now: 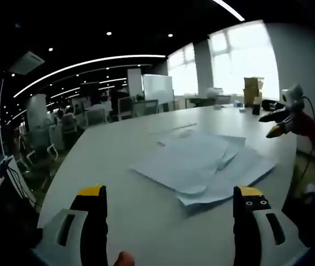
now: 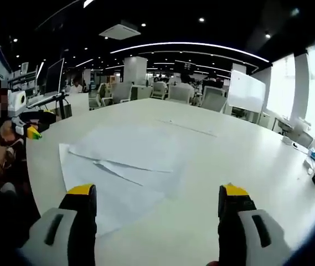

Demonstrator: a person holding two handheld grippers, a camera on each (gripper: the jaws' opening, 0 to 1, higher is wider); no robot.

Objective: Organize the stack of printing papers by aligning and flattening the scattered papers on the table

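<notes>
The papers lie fanned and overlapping at centre frame in the left gripper view, left of centre in the right gripper view, flat on the white surface. Left gripper gapes wide, holding nothing; right gripper likewise, both short of the sheets.

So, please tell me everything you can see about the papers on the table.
The papers are plain white sheets, thin and unprinted as far as can be seen. They lie flat on the white table in a loose, fanned pile, overlapping at different angles, corners sticking out, edges not aligned. In the right gripper view one sheet reaches near the table's edge. Only the table touches them; both grippers are apart from them.
</notes>
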